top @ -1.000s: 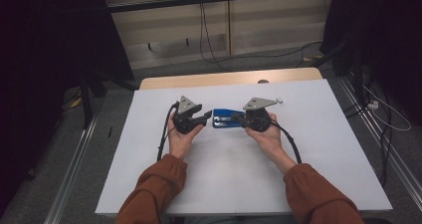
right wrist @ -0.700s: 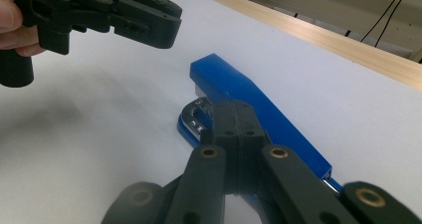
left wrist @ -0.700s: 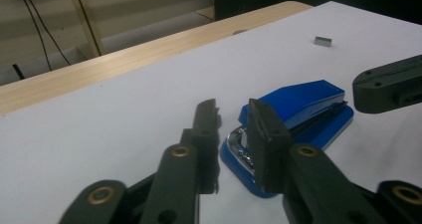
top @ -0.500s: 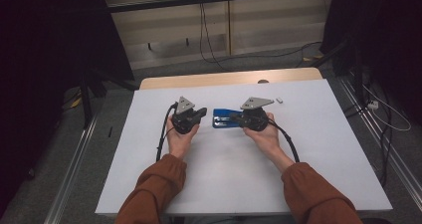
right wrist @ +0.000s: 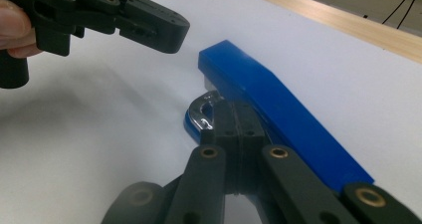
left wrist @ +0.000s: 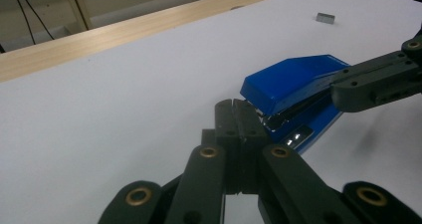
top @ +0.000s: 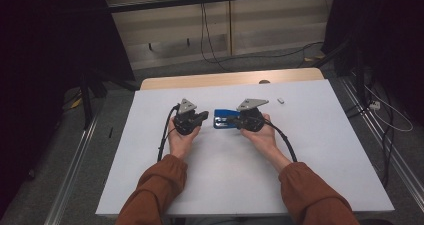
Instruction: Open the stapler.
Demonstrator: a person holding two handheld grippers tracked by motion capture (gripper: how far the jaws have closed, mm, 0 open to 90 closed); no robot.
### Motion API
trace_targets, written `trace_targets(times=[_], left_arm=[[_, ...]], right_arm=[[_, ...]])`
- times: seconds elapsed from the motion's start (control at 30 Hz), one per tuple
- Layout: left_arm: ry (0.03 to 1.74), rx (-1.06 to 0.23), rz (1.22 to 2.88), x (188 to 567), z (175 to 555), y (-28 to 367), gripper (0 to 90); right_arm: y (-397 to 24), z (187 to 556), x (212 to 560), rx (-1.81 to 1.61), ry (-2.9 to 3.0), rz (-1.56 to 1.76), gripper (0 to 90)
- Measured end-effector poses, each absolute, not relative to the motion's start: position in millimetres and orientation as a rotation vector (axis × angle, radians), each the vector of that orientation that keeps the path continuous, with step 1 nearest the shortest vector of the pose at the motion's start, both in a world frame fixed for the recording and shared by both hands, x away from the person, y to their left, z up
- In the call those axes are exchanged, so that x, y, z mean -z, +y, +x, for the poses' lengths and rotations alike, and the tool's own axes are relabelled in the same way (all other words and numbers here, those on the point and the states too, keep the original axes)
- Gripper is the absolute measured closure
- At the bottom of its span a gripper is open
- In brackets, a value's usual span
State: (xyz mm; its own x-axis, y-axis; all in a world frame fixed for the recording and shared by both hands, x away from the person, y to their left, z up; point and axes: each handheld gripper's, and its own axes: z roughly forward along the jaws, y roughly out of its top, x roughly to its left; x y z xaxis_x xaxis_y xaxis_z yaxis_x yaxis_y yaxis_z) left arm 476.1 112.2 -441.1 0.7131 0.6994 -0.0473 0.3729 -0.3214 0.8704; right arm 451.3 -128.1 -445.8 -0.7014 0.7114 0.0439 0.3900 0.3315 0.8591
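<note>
Both grippers' jaws were clenched empty, left gripper (top: 202, 116) and right gripper (top: 235, 120) crowding the blue stapler (top: 223, 119); a nudge could skid it across the counter (top: 320, 150)

Glossy blue plastic stapler (right wrist: 278, 99) with shiny metal anvil (chrome-like), on matt white tabletop (top: 320, 150) edged in wood.

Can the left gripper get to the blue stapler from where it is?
Probably yes. The left gripper, jaws shut, sits just off the blue stapler's front end, with bare white table around it.
</note>
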Motion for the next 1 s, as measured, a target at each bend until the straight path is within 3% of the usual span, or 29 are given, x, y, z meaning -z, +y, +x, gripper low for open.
trace_targets(times=[1.0], left_arm=[[0.861, -0.386, 1.984, 448.8, 479.3, 102.5, 90.0]], right_arm=[[-117.2, 456.6, 460.4, -1.145, 2.326, 0.973, 90.0]])
